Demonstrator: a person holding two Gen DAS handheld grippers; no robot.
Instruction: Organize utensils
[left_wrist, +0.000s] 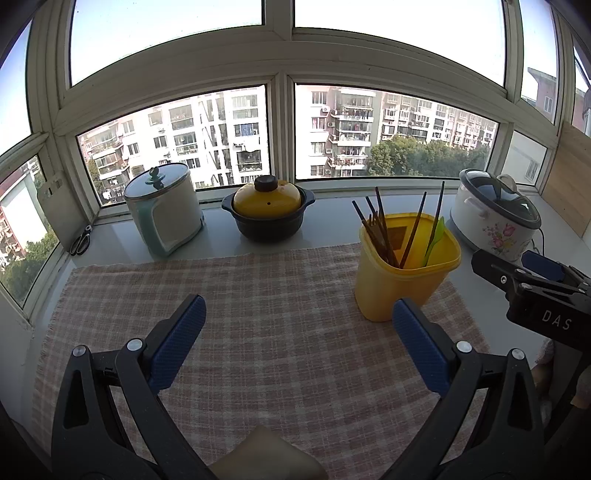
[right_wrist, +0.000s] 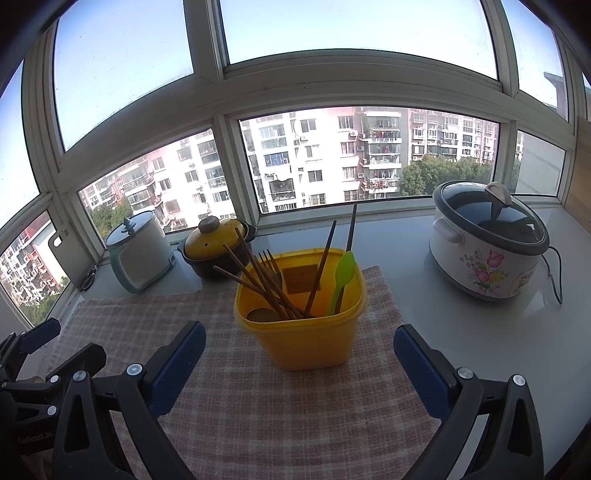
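Sunlit windows with apartment blocks beyond wrap the white counter (right_wrist: 480, 332), where we work over a pink checked cloth (left_wrist: 258, 295). Our left gripper (left_wrist: 299, 321) hovers above the cloth, jaws spread wide and holding nothing. Our right gripper (right_wrist: 299, 343) is likewise spread and empty, facing the yellow utensil bin (right_wrist: 301, 325) standing on the cloth at twelve o'clock. Inside the bin lean dark chopsticks (right_wrist: 325, 266), a wooden fork (right_wrist: 269, 266), a green spoon (right_wrist: 341, 280) and a wooden spoon (right_wrist: 263, 314). At ten o'clock in the right wrist view sit a yellow-lidded clay pot (right_wrist: 216, 251) and a white lidded pot (right_wrist: 138, 251); a floral slow cooker (right_wrist: 484, 240) sits at two o'clock.
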